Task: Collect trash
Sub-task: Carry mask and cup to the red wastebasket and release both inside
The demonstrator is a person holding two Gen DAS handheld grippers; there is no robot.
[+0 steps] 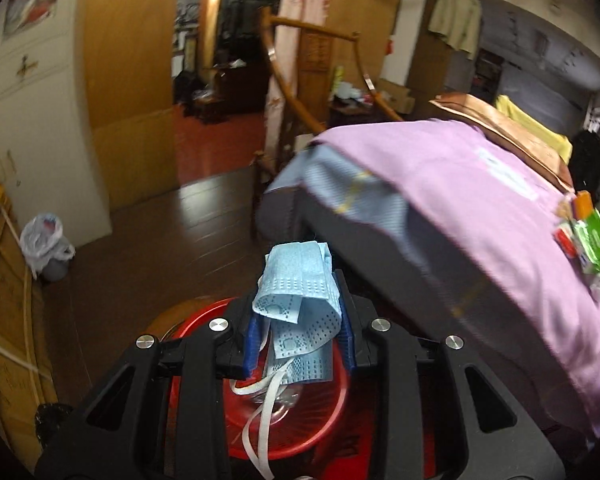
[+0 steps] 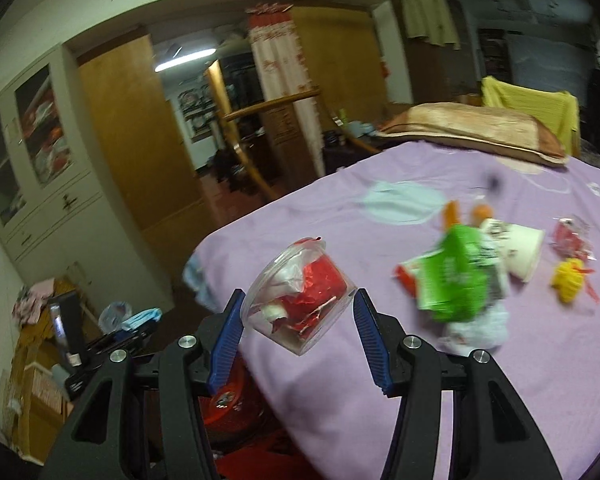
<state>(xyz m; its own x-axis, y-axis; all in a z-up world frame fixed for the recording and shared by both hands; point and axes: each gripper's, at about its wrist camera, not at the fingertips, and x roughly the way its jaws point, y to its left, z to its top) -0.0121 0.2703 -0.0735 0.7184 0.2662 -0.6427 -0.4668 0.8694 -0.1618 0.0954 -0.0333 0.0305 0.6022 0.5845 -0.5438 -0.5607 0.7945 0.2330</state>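
In the left wrist view my left gripper (image 1: 300,304) is shut on a crumpled blue face mask (image 1: 296,276). Its white ear loops dangle over a red plastic basket (image 1: 328,404) on the floor beside the bed. In the right wrist view my right gripper (image 2: 299,300) is shut on a tilted clear plastic cup (image 2: 296,276) stuffed with red and white wrappers, held over the edge of the purple-sheeted bed (image 2: 380,380). More trash lies on the sheet: a green packet (image 2: 456,276), a white paper cup (image 2: 520,248), a red wrapper (image 2: 572,236) and a yellow scrap (image 2: 568,284).
The red basket (image 2: 228,400) also shows below the bed's corner. A small bin lined with a white bag (image 1: 46,240) stands by the wall on the dark wooden floor. A brown pillow (image 2: 472,128) lies at the bed's head. A wooden chair frame (image 1: 292,92) stands behind the bed.
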